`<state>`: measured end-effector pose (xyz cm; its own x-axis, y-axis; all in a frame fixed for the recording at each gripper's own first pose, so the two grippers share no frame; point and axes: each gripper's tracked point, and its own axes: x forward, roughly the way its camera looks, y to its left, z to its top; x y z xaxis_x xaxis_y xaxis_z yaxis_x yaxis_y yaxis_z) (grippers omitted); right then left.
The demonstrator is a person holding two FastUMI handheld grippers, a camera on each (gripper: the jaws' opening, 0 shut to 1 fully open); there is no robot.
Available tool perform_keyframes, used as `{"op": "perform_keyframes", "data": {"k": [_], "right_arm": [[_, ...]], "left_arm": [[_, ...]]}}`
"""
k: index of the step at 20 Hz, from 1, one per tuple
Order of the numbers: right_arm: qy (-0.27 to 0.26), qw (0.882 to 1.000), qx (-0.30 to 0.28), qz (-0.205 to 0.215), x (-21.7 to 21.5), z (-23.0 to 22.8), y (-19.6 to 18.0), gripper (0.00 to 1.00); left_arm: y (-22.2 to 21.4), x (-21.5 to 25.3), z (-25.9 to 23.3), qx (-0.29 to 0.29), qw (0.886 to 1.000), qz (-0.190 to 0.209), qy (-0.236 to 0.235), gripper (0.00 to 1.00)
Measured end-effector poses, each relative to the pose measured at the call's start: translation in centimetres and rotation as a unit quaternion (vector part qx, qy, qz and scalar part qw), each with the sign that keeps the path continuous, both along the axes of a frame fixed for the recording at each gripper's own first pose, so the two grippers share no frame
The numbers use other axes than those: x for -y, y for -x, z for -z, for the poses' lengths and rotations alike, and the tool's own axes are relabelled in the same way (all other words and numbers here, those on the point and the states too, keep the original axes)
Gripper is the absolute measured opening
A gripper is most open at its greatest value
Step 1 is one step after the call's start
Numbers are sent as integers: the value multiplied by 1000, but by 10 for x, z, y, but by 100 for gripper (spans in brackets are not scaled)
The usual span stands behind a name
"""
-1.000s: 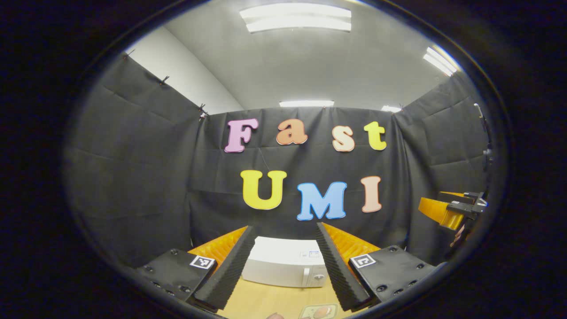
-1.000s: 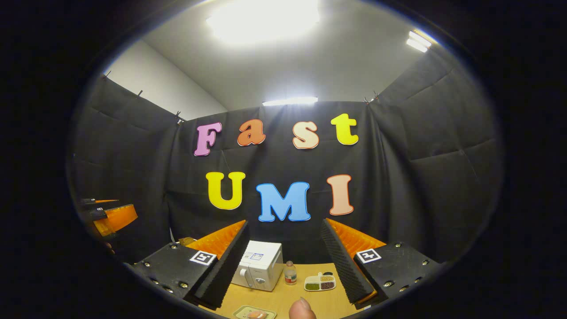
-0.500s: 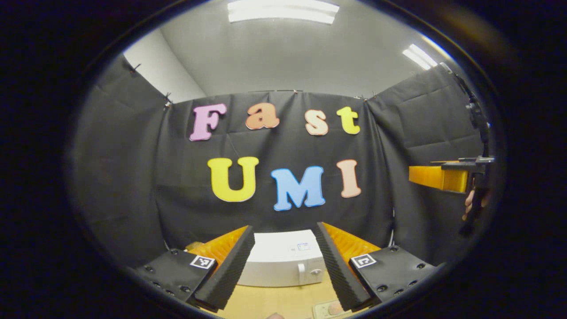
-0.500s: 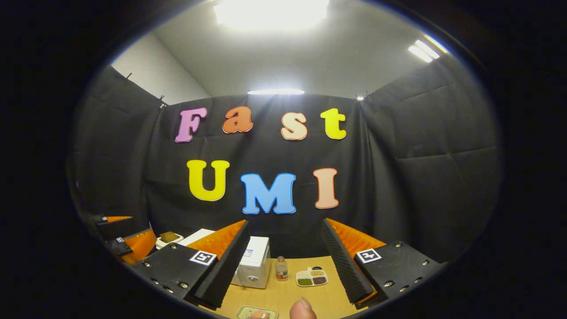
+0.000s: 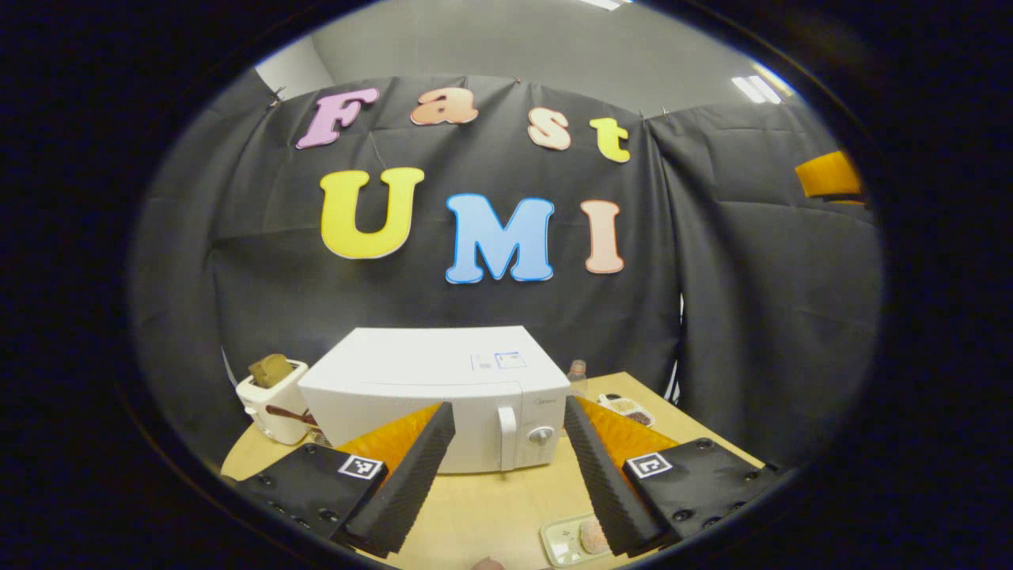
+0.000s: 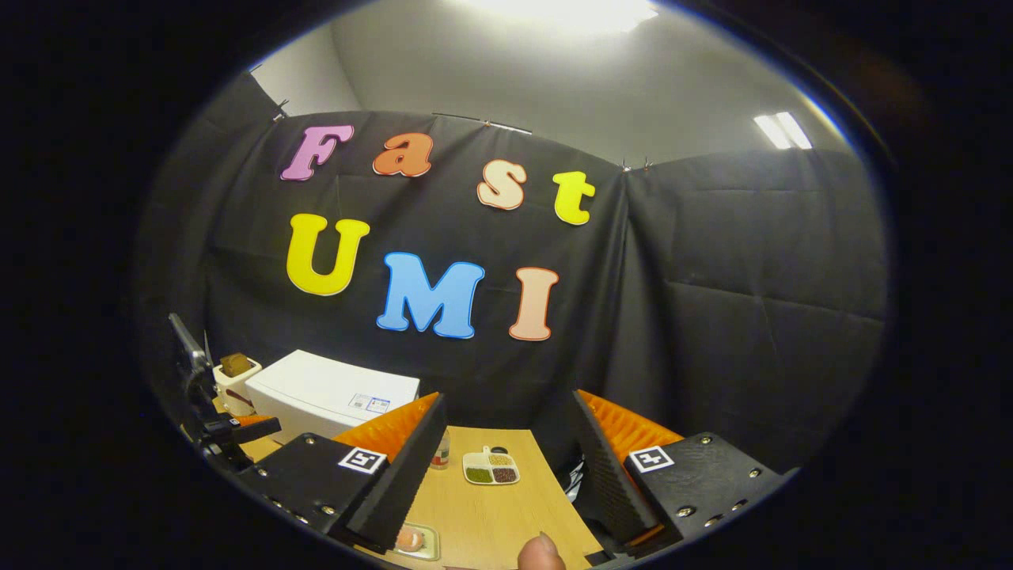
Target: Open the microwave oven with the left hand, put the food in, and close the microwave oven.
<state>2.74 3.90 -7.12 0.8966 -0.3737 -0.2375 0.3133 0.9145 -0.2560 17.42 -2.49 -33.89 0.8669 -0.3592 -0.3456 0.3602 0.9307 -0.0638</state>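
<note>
A white microwave (image 5: 435, 384) stands on the wooden table (image 5: 491, 499) with its door shut; its handle (image 5: 506, 427) and knob (image 5: 540, 435) face me. My left gripper (image 5: 508, 410) is open, short of the door front, with nothing between its fingers. The food lies on a small pale tray (image 5: 571, 540) at the near table edge, partly hidden behind a finger. In the right gripper view the microwave (image 6: 324, 392) sits at the left and the food tray (image 6: 411, 540) lies low down. My right gripper (image 6: 510, 400) is open and holds nothing, above the table.
A white toaster (image 5: 273, 396) holding bread stands left of the microwave. A small bottle (image 6: 442, 453) and a divided dish of grains (image 6: 491, 467) sit right of it. The table's right edge (image 6: 566, 507) is close. A thumb tip (image 6: 540, 552) shows at the bottom.
Both grippers have dipped and tilted down, so the table shows more. The left one has come closer to the microwave; the right one has swung towards the table's right side.
</note>
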Motion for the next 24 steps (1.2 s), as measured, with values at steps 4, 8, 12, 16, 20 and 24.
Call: {"op": "perform_keyframes", "data": {"k": [4, 8, 12, 16, 20, 24], "right_arm": [[19, 999, -36, 3, 3, 16, -15, 96], [27, 997, -74, 4, 5, 38, -21, 96], [28, 996, -85, 14, 14, 47, -25, 96], [27, 995, -95, 21, 23, 52, -20, 96], [14, 995, -96, 29, 28, 56, -12, 95], [24, 996, -87, 28, 34, 48, -6, 95]], "left_arm": [[-28, 16, 70, -43, 999, -1, 13, 94], [-66, 30, 129, -76, 997, -10, 9, 94], [-97, 42, 176, -97, 995, -14, 1, 93], [-118, 44, 193, -94, 995, -30, -12, 88], [-128, 47, 212, -103, 994, -26, -16, 80], [-131, 53, 219, -104, 993, -32, -37, 39]]}}
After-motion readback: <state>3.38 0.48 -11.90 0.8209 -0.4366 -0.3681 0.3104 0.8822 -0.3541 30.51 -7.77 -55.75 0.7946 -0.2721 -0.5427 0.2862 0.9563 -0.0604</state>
